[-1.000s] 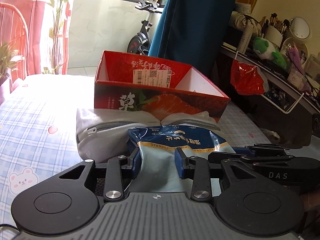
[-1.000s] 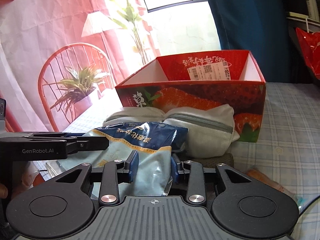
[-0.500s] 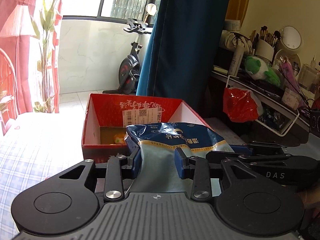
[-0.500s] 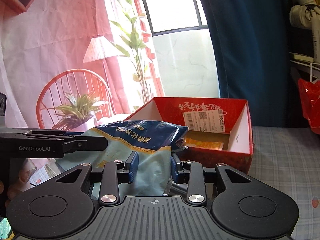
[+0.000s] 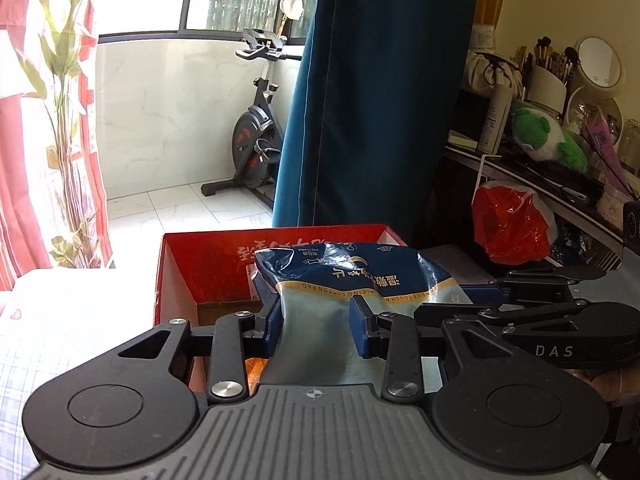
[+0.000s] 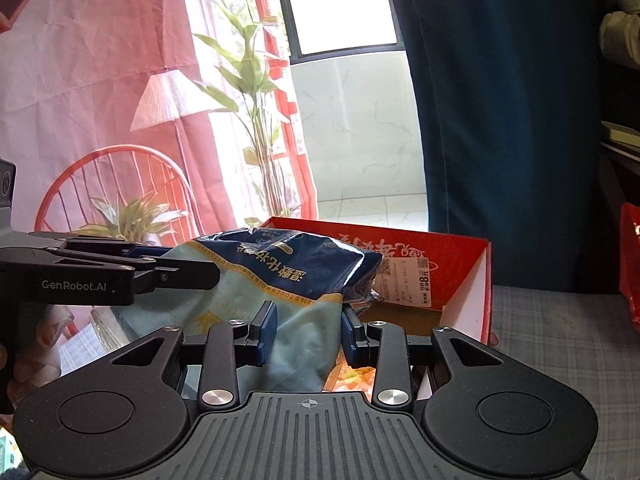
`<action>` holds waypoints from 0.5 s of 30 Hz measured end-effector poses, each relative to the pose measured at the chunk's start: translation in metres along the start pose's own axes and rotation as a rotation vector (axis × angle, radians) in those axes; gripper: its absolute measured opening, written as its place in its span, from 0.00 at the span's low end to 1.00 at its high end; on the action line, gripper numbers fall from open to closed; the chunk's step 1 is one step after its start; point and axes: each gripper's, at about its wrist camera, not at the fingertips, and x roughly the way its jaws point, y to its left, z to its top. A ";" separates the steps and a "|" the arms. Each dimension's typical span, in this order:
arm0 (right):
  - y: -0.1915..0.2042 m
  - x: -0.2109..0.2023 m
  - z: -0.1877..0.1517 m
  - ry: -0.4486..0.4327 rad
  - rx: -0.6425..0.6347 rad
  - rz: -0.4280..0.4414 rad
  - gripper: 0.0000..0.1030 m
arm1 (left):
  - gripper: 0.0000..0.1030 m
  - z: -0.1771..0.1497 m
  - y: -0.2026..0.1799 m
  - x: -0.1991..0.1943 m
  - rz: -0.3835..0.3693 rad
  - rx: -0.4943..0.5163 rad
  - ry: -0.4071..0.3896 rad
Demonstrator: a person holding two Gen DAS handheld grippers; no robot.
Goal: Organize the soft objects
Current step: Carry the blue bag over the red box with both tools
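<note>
Behind checked bedspread, teal curtain

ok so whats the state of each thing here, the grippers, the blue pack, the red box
left gripper: shut on the blue plastic cotton pad pack
right gripper: shut on the same pack
blue plastic cotton pad pack: held up over the box by both grippers, crumpled
red cardboard box: open-topped, an orange packet on its floor

Glossy crinkled plastic pack, printed cardboard box, matt black grippers
</note>
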 end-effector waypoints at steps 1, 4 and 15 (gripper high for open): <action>-0.003 0.004 0.003 0.005 -0.006 -0.006 0.31 | 0.37 0.002 0.002 0.006 -0.005 0.005 0.007; -0.014 0.021 0.011 0.029 -0.011 -0.021 0.31 | 0.37 0.007 0.008 0.026 -0.019 0.018 0.027; -0.047 0.082 0.027 0.115 -0.018 -0.048 0.31 | 0.37 0.020 0.037 0.094 -0.036 -0.079 0.176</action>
